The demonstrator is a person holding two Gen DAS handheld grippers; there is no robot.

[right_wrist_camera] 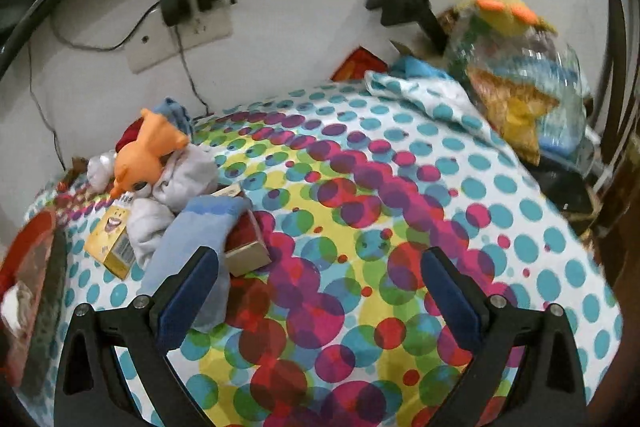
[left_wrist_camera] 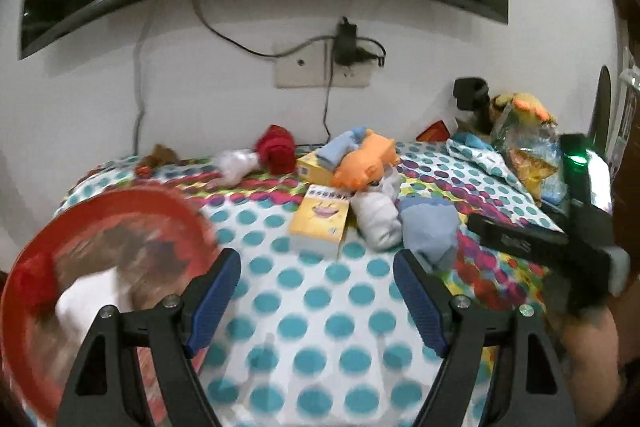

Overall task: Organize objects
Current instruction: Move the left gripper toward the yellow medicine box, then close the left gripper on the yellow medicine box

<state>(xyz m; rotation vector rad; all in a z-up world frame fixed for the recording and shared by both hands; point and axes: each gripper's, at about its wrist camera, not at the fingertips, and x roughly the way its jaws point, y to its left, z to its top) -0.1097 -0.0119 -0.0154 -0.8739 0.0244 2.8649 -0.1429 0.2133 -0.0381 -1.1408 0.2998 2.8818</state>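
Clutter for sorting sits mid-frame on the dotted bed: yellow box, orange plush, white sock and blue sock heaped together, likely awaiting the red basin at lower left. Left gripper and right gripper both hover with jaws spread and empty. Overlapping socks may hinder picking single items.

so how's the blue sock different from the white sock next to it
The blue sock is light blue and drapes over a red and tan box; the white sock is pale grey-white, bunched, beside the yellow box. The blue one lies nearer the right claw. Both lie crumpled on the dotted sheet.
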